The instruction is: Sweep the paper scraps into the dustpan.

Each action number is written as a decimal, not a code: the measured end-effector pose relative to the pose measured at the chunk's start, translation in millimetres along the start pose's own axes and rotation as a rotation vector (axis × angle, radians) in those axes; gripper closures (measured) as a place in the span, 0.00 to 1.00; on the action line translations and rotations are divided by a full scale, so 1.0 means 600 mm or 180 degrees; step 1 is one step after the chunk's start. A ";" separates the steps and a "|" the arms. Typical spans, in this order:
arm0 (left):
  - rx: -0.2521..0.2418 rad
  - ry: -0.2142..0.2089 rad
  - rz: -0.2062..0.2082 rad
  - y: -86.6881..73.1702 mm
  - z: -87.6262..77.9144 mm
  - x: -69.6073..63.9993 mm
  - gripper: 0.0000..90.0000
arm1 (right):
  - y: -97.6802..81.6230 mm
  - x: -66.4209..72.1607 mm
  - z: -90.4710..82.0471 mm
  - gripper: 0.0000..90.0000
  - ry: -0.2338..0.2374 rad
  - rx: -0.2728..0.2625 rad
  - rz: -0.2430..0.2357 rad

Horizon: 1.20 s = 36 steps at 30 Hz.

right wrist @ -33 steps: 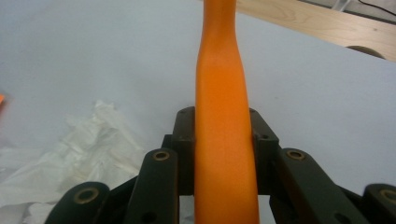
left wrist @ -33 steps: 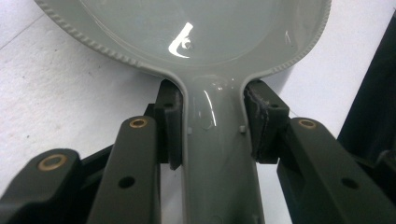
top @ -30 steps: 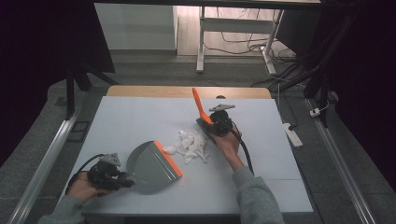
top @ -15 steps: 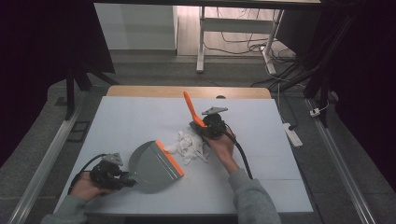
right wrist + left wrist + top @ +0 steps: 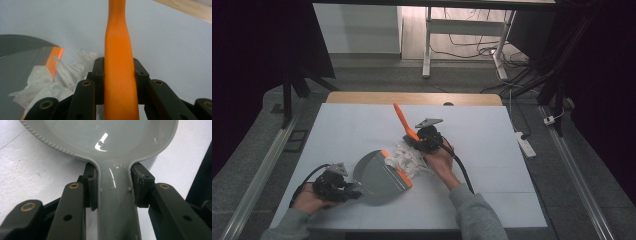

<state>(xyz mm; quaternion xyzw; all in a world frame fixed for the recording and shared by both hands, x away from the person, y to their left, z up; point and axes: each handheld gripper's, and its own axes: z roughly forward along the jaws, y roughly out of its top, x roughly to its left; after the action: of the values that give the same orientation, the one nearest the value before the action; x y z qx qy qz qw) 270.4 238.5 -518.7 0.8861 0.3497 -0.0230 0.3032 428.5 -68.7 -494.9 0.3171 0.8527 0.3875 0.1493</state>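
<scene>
The orange-handled plastic brush (image 5: 404,125), pinched by the right gripper (image 5: 426,140), has been drawn closer to the grey dustpan (image 5: 377,176), whose handle is clamped by the left gripper (image 5: 334,186). The crumpled white paper scraps (image 5: 404,157) now lie at the pan's orange lip; the sweep is judged nearly complete.

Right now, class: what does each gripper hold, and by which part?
The left gripper clamps the grey dustpan by its handle. The right gripper clamps the brush by its orange handle, near the lower end.
</scene>
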 end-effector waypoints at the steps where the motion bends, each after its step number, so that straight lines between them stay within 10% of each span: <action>1: -0.0004 -0.0002 0.0001 0.001 0.001 0.000 0.68 | 0.000 0.003 0.001 0.78 0.0009 -0.0003 0.0000; 36: -0.0011 -0.0036 0.0012 0.012 0.015 -0.006 0.68 | 0.018 0.108 -0.021 0.78 0.0663 -0.0173 -0.0449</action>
<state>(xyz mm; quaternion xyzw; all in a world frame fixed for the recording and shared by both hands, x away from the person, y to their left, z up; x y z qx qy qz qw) 273.8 227.1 -521.6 0.8861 0.3463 -0.0269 0.3067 377.9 -27.5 -478.9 0.2102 0.8729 0.4299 0.0954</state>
